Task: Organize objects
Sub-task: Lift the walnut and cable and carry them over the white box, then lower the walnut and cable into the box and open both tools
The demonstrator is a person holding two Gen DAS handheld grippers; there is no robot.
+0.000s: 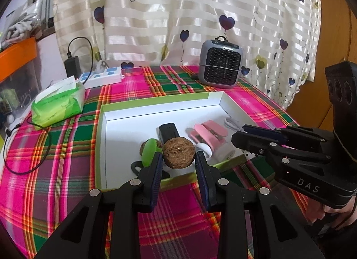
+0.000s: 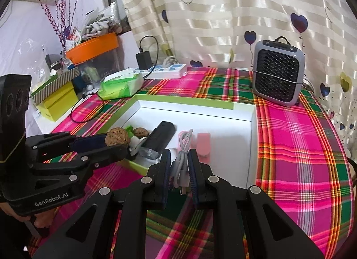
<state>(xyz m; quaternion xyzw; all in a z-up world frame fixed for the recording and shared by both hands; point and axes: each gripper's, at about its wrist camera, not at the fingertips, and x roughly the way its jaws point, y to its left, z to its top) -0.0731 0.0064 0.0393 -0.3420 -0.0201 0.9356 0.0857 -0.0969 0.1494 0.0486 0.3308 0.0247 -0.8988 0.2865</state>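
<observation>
My left gripper (image 1: 179, 158) is shut on a brown walnut (image 1: 179, 153) and holds it over the near edge of a white box with a green rim (image 1: 156, 100). It also shows in the right wrist view (image 2: 116, 141). My right gripper (image 2: 179, 160) is shut on a coiled grey cable (image 2: 181, 158) above the box's near right part. In the box lie a black cylinder (image 2: 161, 136), a pink clip (image 1: 208, 134), a green-topped item (image 1: 148, 152), a second walnut (image 2: 140, 131) and a white roller (image 1: 204, 149).
A grey mini heater (image 1: 219, 65) stands at the back of the plaid tablecloth (image 1: 55, 147). A green tissue pack (image 1: 59, 102), a white power strip (image 1: 102, 77) with a black charger and a loose black cable lie at the left. Orange bin and clutter sit beyond.
</observation>
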